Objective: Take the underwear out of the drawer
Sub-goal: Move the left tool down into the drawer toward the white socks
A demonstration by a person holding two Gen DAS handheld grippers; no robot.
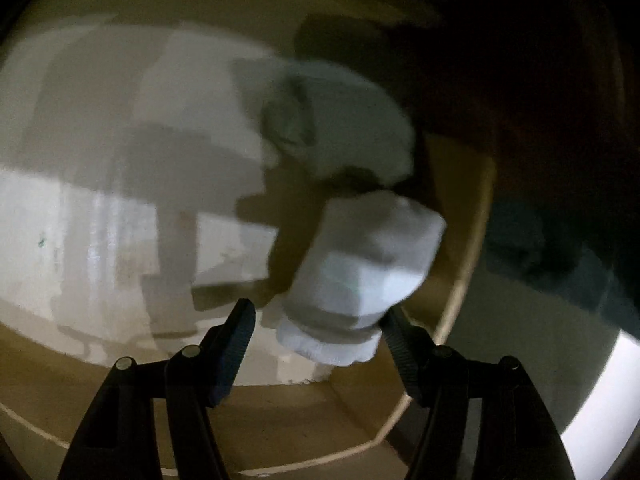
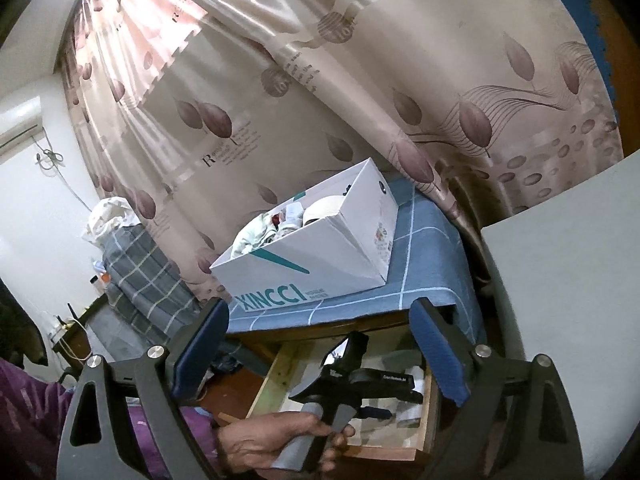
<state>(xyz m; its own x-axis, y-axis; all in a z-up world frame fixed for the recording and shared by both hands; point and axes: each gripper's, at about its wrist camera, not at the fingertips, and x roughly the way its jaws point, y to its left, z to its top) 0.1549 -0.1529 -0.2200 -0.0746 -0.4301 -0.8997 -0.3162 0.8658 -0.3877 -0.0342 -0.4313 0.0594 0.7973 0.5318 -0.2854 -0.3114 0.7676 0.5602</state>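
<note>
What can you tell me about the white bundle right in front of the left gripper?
The white bundle is a soft, folded or rolled piece of knit-looking fabric with a ribbed band at its near end. It is blurred, so the garment type is unclear. It lies tilted inside the drawer, near the right wall, between the open left gripper fingers. The right finger seems to touch its banded end; the left finger is apart. Another pale bundle sits behind it.

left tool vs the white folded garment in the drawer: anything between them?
Nothing: left wrist view shows the white folded garment already between the open left tool's fingers, touching the right finger.

Left claw (image 1: 318, 316) spread, right claw (image 2: 320, 344) spread
</note>
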